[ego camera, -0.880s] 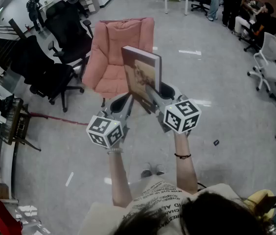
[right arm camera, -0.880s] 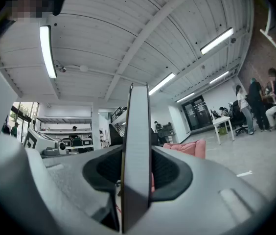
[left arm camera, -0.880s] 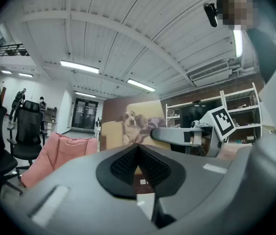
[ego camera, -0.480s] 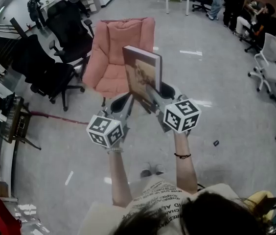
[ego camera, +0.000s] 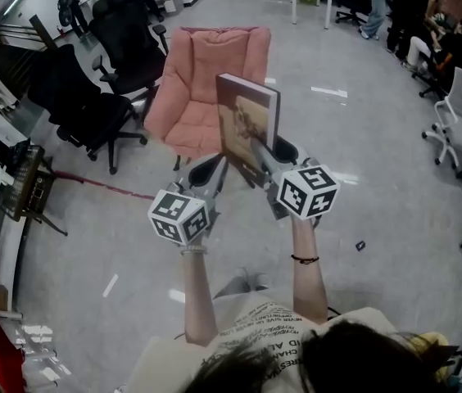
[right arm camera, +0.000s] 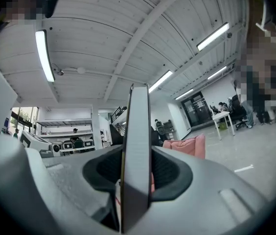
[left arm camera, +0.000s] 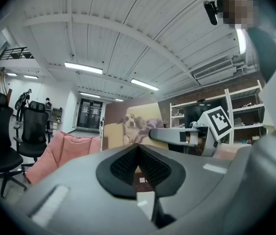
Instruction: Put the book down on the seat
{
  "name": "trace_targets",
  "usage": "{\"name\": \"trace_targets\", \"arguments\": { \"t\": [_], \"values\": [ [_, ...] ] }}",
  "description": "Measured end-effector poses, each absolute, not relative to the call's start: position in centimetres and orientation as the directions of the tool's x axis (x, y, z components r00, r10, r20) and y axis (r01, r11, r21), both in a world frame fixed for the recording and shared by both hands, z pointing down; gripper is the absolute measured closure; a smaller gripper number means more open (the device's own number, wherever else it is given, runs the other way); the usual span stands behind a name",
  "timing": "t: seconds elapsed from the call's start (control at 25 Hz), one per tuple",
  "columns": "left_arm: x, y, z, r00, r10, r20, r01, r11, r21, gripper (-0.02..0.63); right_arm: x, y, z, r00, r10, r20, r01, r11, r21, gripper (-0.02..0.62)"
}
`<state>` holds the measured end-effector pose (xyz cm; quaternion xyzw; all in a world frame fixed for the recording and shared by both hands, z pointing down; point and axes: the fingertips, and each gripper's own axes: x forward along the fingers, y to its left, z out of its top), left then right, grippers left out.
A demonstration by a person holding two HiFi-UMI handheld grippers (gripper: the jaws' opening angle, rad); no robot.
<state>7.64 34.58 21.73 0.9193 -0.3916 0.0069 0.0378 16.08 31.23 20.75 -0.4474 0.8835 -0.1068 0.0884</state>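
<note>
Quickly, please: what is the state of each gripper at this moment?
Left gripper: closed, with nothing between its jaws.
Right gripper: closed on the book, which stands upright.

Light: bright, even, from ceiling tubes (left arm camera: 83, 68) over you | Glare: pale sheen on floor (ego camera: 341, 173) | Shadows: soft, faint | Lens: your gripper views bend hard, corners black | Focus: head view sharp, book (right arm camera: 135, 170) edge blurs close to your right lens

Pink seat (ego camera: 202, 88); brown book (ego camera: 246, 125); black office chair (ego camera: 75, 109); grey floor (ego camera: 378, 137).
</note>
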Motion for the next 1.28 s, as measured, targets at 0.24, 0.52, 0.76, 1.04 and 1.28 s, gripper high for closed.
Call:
{"name": "trace_targets", "arguments": {
  "t": [0.24, 0.52, 0.76, 1.04, 1.28],
  "values": [
    [4.9, 34.3, 21.9, 0.646, -0.762, 0.044, -0.762, -0.642, 0.086, 0.609, 14.7, 30.5, 21.2, -0.603, -0.797, -0.044, -0.758, 0.589, -0.282, 0.445],
    [1.4, 31.6, 22.9, 0.607, -0.793, 0.046, -0.793, -0.602, 0.096, 0.609, 11.8, 27.4, 22.2, -0.621, -0.783, -0.025, -0.746, 0.601, -0.287, 0.445],
    [-1.5, 27.5, 23.4, 0.598, -0.8, 0.043, -0.799, -0.591, 0.112, 0.609, 9.5, 23.6, 22.8, -0.619, -0.785, -0.014, -0.75, 0.597, -0.284, 0.445],
    [-4.4, 21.0, 24.5, 0.611, -0.789, 0.063, -0.789, -0.601, 0.13, 0.609, 7.1, 17.8, 24.3, -0.601, -0.8, 0.008, -0.762, 0.569, -0.309, 0.445],
    [-5.9, 16.9, 25.7, 0.628, -0.773, 0.09, -0.776, -0.614, 0.142, 0.609, 5.5, 14.0, 25.6, -0.581, -0.813, 0.039, -0.778, 0.541, -0.319, 0.445]
  ]
}}
